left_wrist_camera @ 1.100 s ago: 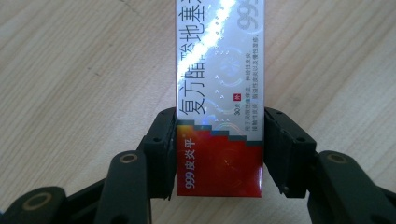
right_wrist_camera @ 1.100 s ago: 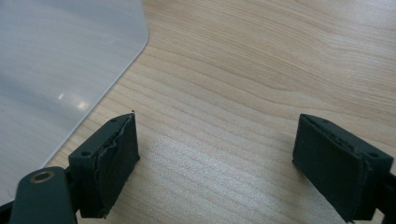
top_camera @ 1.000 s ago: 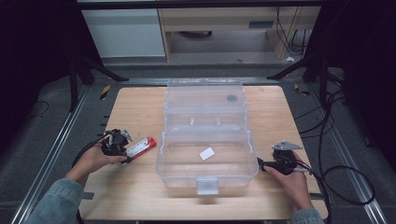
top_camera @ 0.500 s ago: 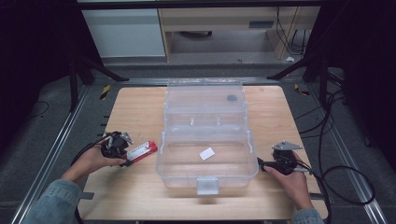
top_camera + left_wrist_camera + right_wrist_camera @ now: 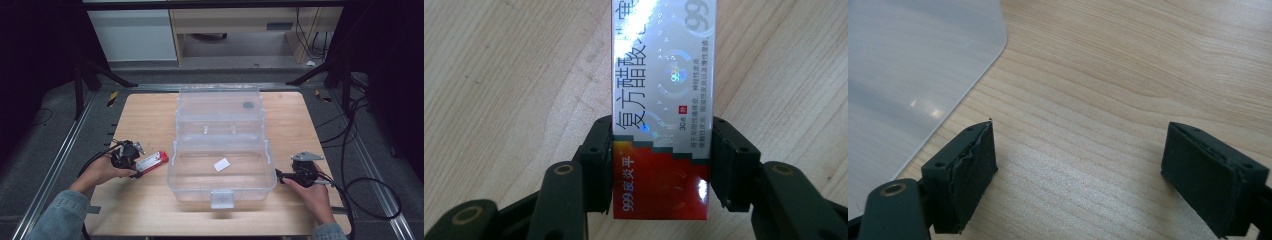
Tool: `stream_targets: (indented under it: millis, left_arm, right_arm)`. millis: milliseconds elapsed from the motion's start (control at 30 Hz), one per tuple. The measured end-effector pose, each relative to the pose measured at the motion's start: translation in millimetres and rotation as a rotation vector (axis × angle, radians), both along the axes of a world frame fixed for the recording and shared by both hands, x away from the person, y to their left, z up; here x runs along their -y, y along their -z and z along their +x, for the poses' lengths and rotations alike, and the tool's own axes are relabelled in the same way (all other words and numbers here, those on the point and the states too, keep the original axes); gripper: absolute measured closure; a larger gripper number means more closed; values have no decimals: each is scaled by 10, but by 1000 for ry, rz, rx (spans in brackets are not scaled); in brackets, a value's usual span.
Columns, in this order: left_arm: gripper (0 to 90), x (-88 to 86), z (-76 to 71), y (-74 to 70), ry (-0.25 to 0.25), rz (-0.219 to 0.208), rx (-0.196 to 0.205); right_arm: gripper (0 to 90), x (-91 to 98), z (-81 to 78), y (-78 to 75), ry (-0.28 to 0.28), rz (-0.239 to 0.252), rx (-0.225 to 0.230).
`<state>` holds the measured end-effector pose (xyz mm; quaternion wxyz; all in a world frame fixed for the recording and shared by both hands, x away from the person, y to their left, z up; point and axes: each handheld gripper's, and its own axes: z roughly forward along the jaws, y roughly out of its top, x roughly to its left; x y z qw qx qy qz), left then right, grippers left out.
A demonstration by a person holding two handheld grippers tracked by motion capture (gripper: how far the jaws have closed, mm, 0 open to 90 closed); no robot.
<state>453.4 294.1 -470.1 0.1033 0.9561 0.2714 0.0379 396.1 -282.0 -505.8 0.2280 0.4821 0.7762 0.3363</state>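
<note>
Left hand-held gripper [image 5: 659, 150] clamped on red-and-silver medicine box [image 5: 663, 100], pads pressed flat on both long sides at the red end, silver end sticking out ahead over bare wood. Seen from the high view, same left hand-held gripper [image 5: 131, 156] low near the left edge of the worktop [image 5: 150, 120], medicine box [image 5: 152, 161] lying flat or nearly so on the wood, pointing toward the clear plastic case [image 5: 222, 145], just beside its left wall but apart from it. Cannot tell if box lifted clear of the wood yet. Right hand-held gripper [image 5: 1080, 170] released, jaws spread wide, nothing between, bare wood under them, frosted corner of the case [image 5: 913, 65] at upper left of that view. In the high view, right hand-held gripper [image 5: 300, 172] resting near the right edge of the worktop, tips close to the case's right front corner, not gripping it. Case open, lid tilted back toward the far edge, front compartment holding a small white slip [image 5: 221, 164], dark round spot [image 5: 248, 105] on the lid part. Progress judged: grasp done, box secured; left to do, likely lift, carry over the left wall, set down inside front compartment, let go, maybe shut lid after. Early stage overall.
</note>
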Motion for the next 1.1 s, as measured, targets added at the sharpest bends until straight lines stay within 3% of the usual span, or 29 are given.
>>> stream_targets:
  millis: [400, 733, 1100]
  left_arm:
    - [508, -93, -76, -270, -7, -21, 63]
    - [508, -182, -160, -600, 13, -13, 122]
    - [509, -219, -258, -869, 35, -45, 166]
  right_arm:
    - [145, 0, 0, 0, 0, 0, 0]
    - [145, 1, 0, 0, -2, 0, 0]
    - [145, 1, 0, 0, -2, 0, 1]
